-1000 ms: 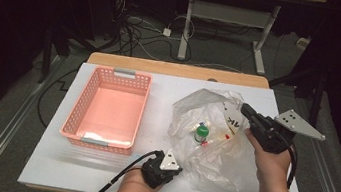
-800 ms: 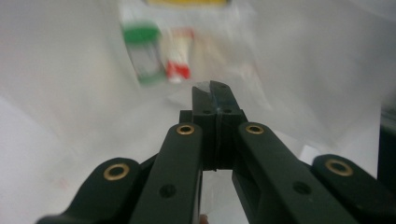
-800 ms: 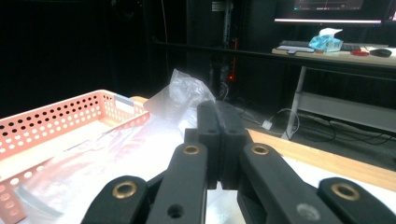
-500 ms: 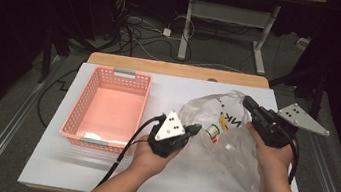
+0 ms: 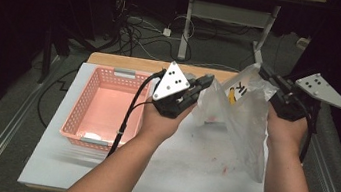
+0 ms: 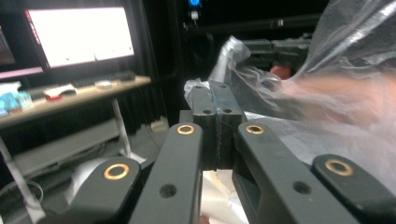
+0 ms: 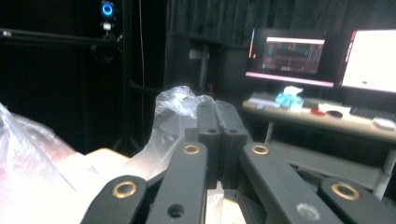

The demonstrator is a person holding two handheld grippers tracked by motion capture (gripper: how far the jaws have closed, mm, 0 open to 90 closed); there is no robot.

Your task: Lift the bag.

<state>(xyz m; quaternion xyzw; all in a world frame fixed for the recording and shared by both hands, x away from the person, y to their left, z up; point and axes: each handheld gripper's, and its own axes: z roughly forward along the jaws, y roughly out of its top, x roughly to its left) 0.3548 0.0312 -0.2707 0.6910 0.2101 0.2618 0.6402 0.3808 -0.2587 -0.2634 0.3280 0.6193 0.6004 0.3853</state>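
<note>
A clear plastic bag (image 5: 247, 124) with a yellow and black label hangs above the white table (image 5: 182, 178), stretched between both grippers. My left gripper (image 5: 207, 81) is raised at the bag's left edge, jaws shut on the film (image 6: 345, 93); in the left gripper view the left gripper (image 6: 215, 91) pinches a crumpled fold. My right gripper (image 5: 263, 69) holds the bag's upper right corner, and in the right gripper view the right gripper (image 7: 217, 109) is shut on bunched film (image 7: 175, 109). What the bag contains is too blurred to make out.
A pink mesh basket (image 5: 79, 113) stands on the left half of the table with a small white item (image 5: 92, 136) at its near end. Small red specks (image 5: 223, 170) lie on the table under the bag. Cables and desk legs lie beyond the far edge.
Both hands rose. The left gripper came up from the table's front edge to mid-height, lifting the bag's near edge. The bag left the table and now hangs spread between the grippers.
</note>
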